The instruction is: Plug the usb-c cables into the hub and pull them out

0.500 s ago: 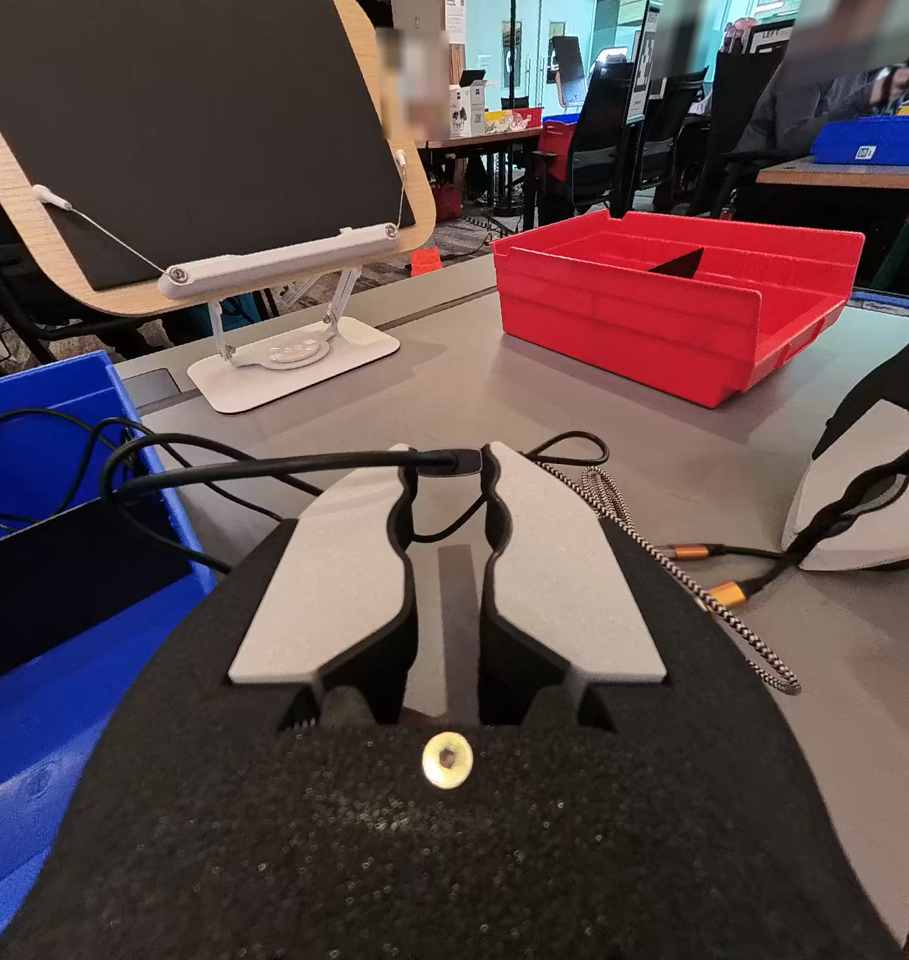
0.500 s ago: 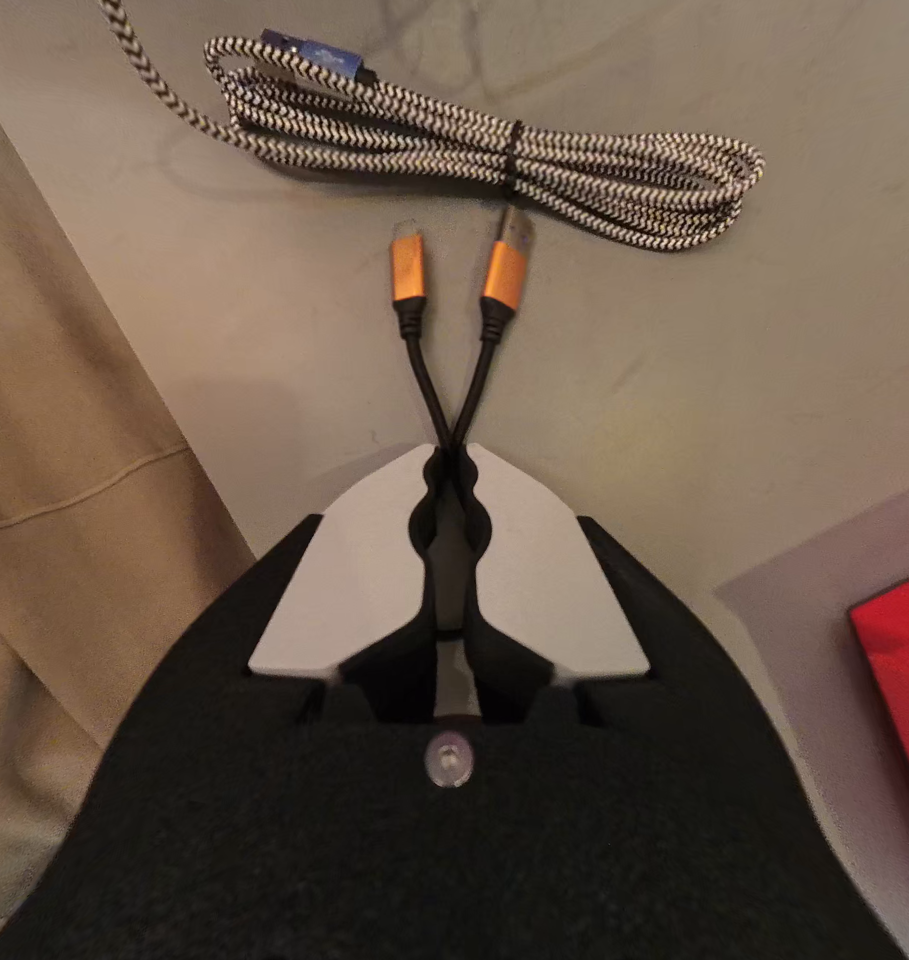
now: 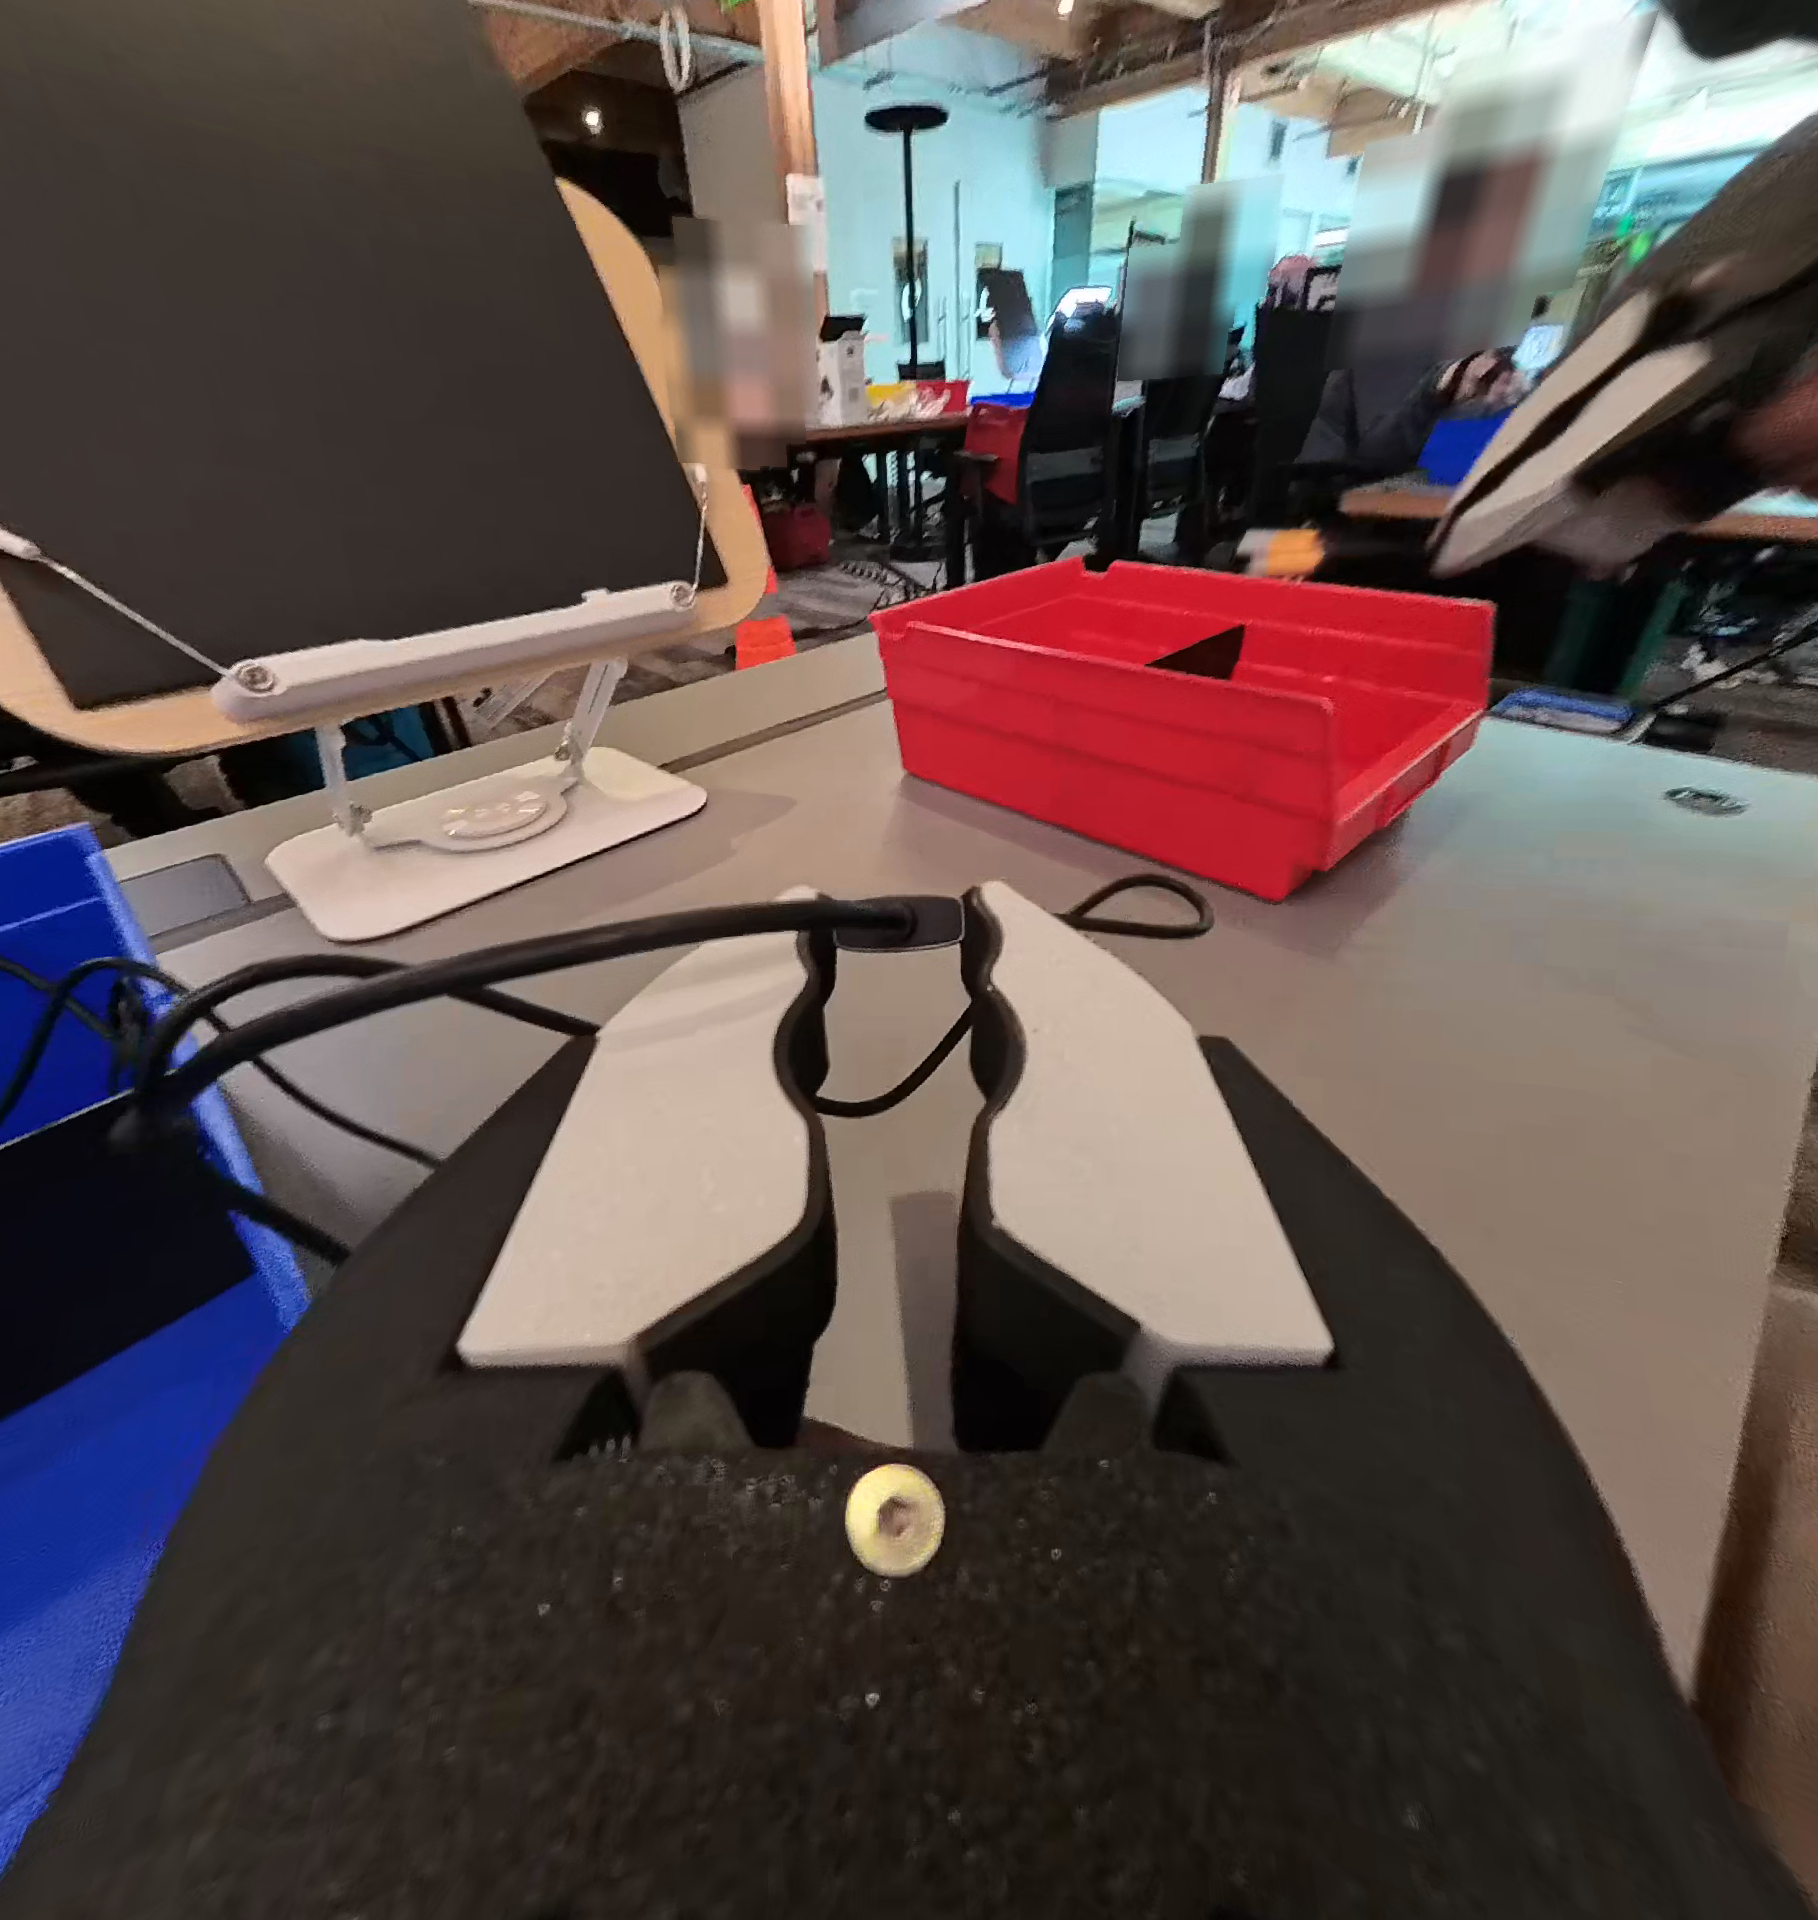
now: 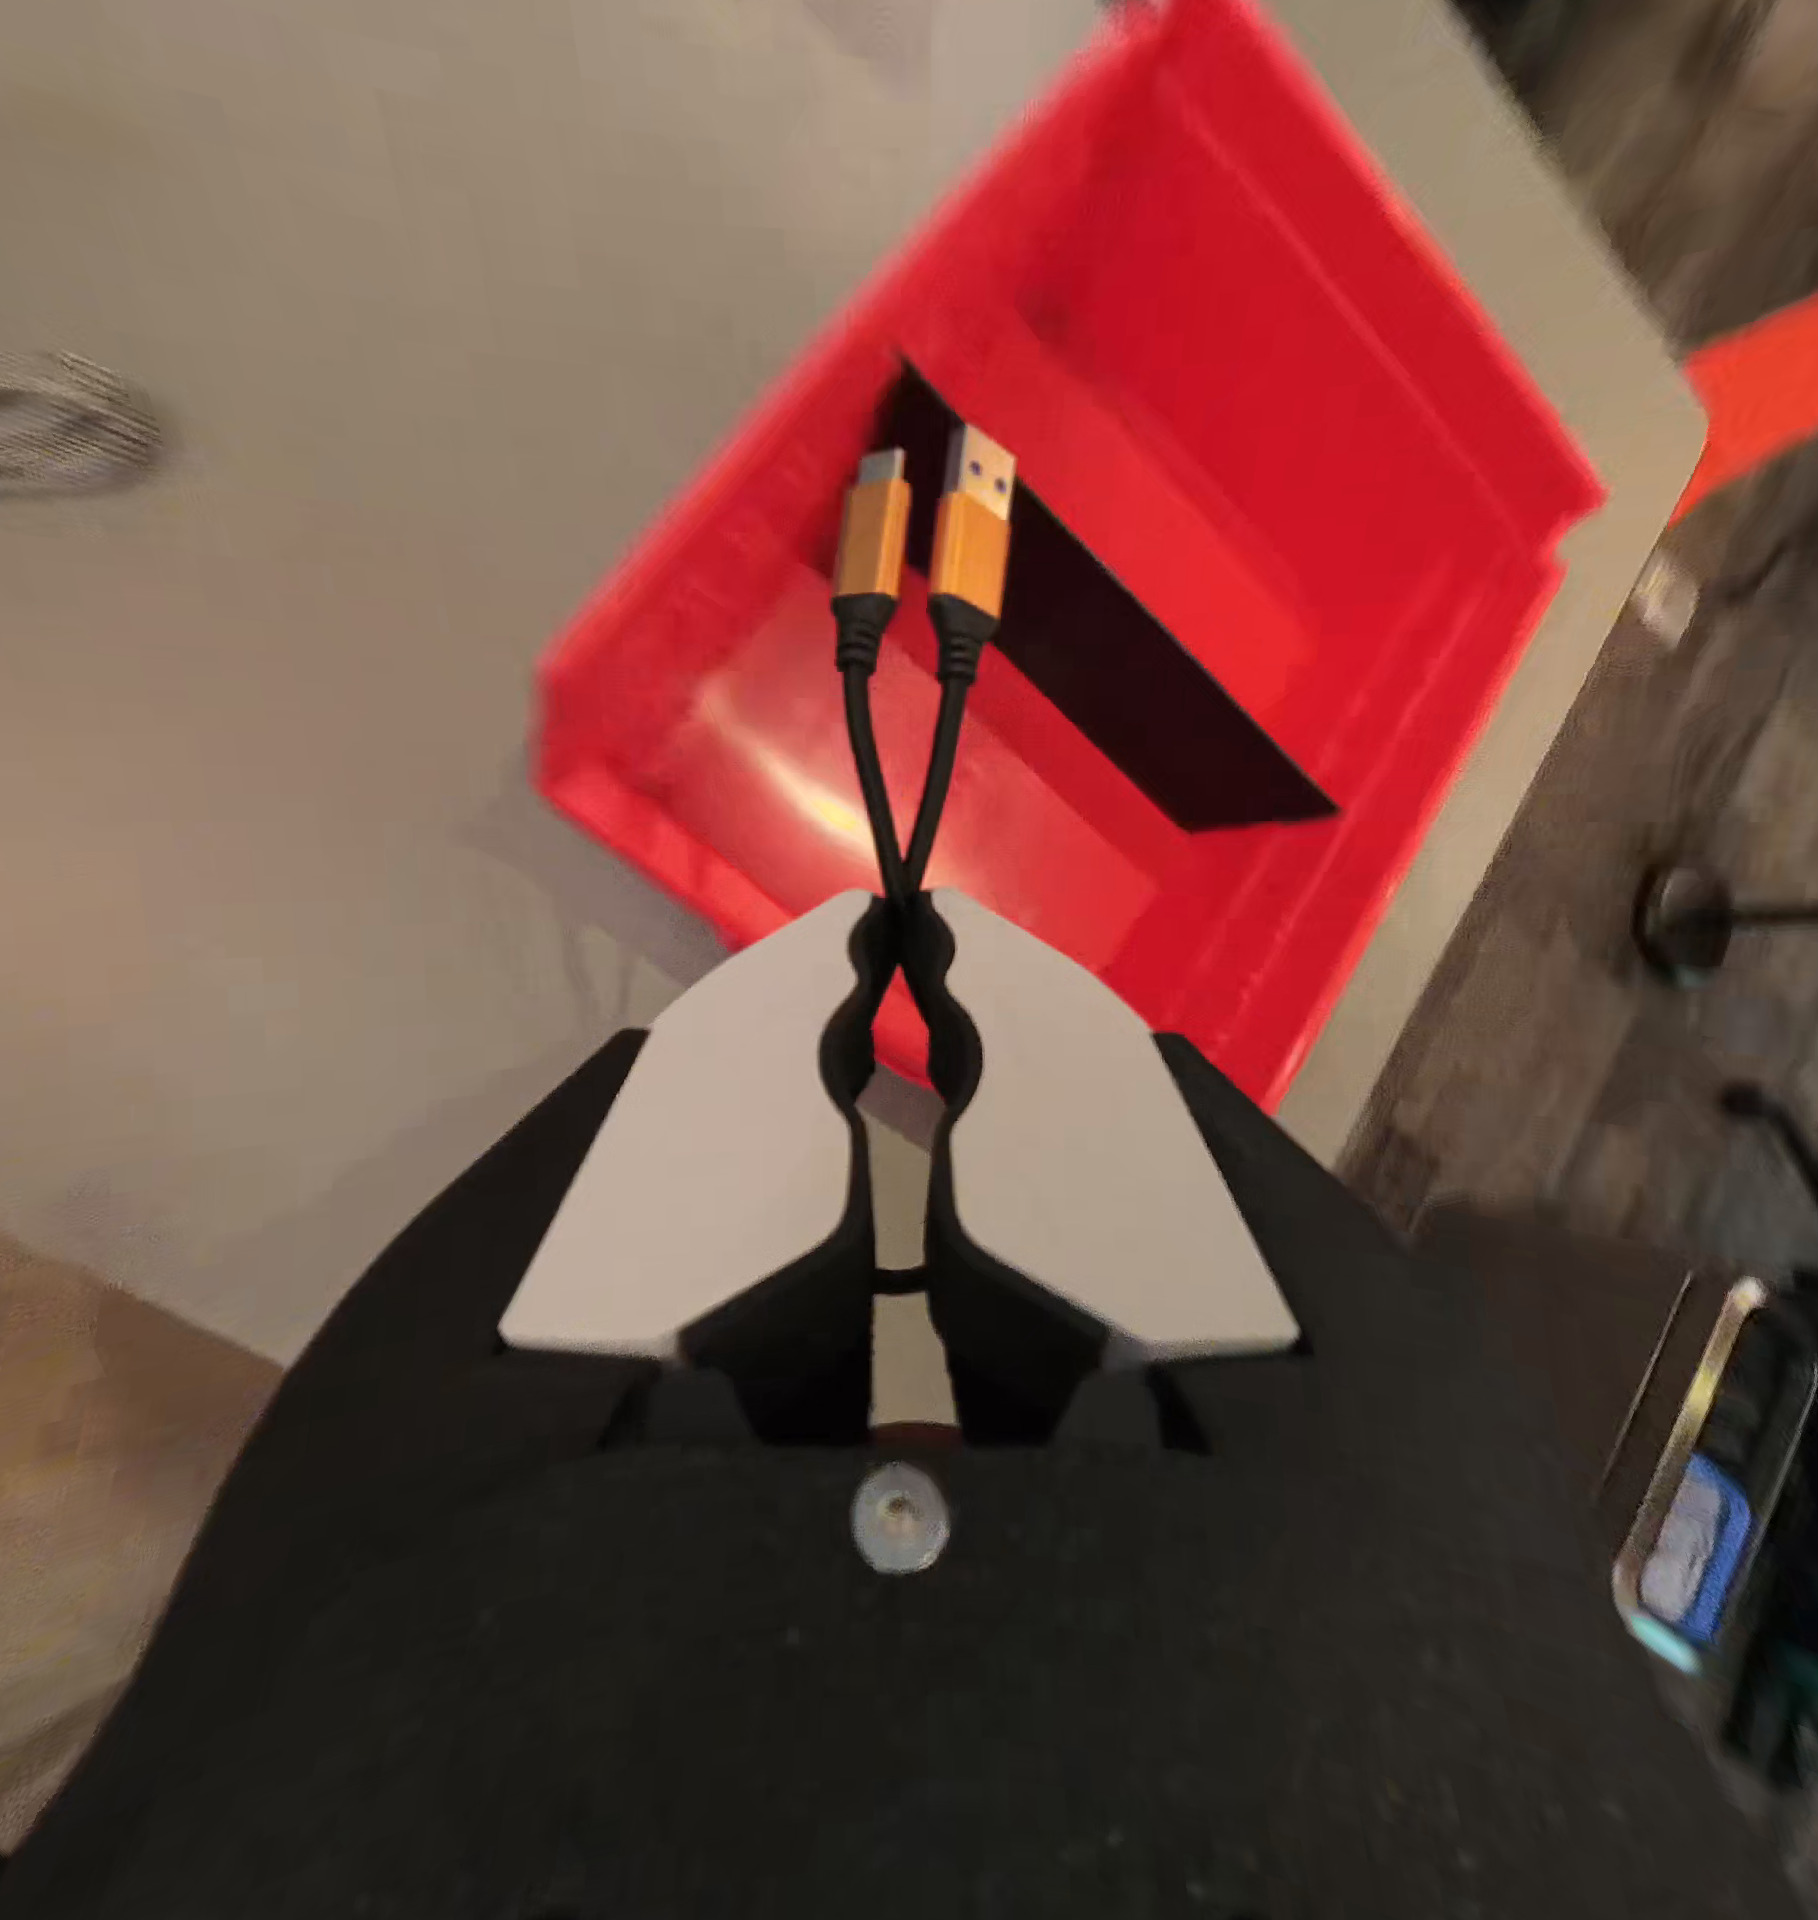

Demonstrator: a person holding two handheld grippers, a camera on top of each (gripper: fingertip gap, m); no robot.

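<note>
Busy open office behind a grey table [image 3: 1507, 987]; the left wrist view alone shows a tablet stand [image 3: 489, 831] at ten o'clock and a blue bin [image 3: 43, 1039] at nine; left gripper [image 3: 900, 925] pinches a black cable plug [image 3: 915, 923] at its fingertips; right gripper [image 4: 900, 914], jaws clamped on the orange-ended cable [image 4: 900, 790], hangs above the red bin [image 4: 1352, 582]; only its own view shows both connectors up close; no writing legible.

Black foam grippers [image 3: 889, 925], grey fingers [image 3: 666, 1143] (one centre screw ea.).
</note>
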